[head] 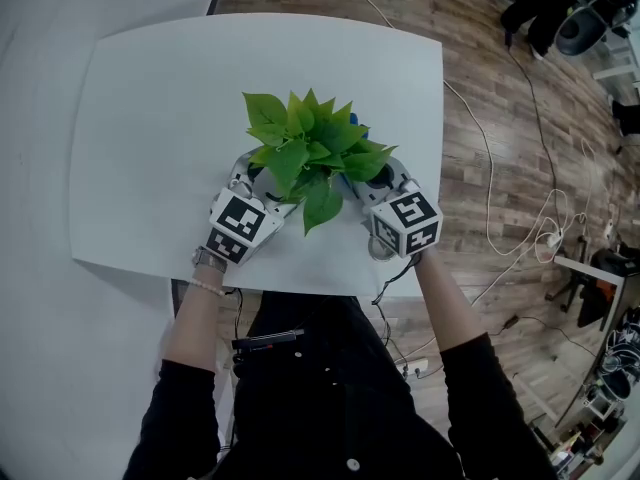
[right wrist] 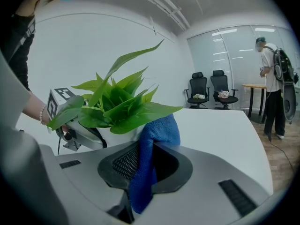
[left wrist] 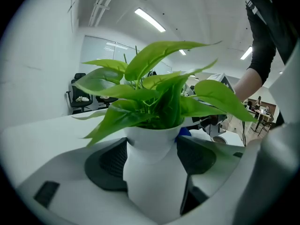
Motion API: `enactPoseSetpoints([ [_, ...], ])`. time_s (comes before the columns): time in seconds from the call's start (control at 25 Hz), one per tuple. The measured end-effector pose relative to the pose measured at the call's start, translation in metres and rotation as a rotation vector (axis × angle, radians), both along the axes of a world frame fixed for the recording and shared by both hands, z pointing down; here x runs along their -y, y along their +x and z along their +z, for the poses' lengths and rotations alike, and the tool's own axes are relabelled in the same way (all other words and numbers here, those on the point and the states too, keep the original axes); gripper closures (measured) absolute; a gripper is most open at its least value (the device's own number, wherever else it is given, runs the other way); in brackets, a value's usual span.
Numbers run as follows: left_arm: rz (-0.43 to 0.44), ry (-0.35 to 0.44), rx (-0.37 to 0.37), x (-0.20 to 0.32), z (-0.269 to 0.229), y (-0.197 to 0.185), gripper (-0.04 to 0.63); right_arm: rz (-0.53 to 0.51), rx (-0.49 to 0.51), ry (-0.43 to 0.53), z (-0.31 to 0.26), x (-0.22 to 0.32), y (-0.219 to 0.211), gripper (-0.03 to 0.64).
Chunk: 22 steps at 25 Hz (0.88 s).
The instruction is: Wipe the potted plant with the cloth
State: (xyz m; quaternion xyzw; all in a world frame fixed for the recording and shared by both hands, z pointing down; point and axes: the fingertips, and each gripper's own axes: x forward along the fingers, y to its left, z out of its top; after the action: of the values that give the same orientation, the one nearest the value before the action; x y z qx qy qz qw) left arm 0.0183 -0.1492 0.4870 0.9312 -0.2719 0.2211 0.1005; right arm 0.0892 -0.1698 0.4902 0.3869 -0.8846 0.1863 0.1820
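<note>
plant pot (left wrist: 152,186) sits loose between the spread jaws of the left gripper (left wrist: 152,158), probably just steadying it; right gripper (right wrist: 145,161) pinches the cloth (right wrist: 158,131), ready for leaves (right wrist: 140,114).

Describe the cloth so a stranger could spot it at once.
On the white table, find the plant near the front edge. The cloth sits beside it, pinched in the right tongs; it is the only blue thing there.

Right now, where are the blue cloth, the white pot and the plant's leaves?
blue cloth (right wrist: 159,132), right gripper view, its bunched upper part.
white pot (left wrist: 154,177), left gripper view, its front wall.
leaves (head: 305,153), head view, middle of the foliage.
</note>
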Motion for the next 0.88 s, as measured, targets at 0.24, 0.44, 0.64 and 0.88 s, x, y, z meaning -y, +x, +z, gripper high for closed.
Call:
enactPoseSetpoints([
  [0.24, -0.052, 0.003, -0.006, 0.0, 0.0, 0.002, 0.256, 0.031, 0.029, -0.008, 0.002, -0.006, 0.001, 0.532],
  [0.44, -0.09, -0.001, 0.0, 0.001, -0.001, 0.002, 0.256, 0.056, 0.058, -0.025, 0.001, -0.019, -0.002, 0.532],
  [0.64, -0.146, -0.002, 0.004, 0.001, -0.001, 0.005, 0.256, 0.056, 0.069, -0.032, 0.001, -0.033, -0.009, 0.532],
  [0.88, -0.225, -0.004, 0.017, -0.002, -0.004, 0.009, 0.256, 0.02, 0.08, -0.04, -0.005, -0.055, -0.021, 0.532],
])
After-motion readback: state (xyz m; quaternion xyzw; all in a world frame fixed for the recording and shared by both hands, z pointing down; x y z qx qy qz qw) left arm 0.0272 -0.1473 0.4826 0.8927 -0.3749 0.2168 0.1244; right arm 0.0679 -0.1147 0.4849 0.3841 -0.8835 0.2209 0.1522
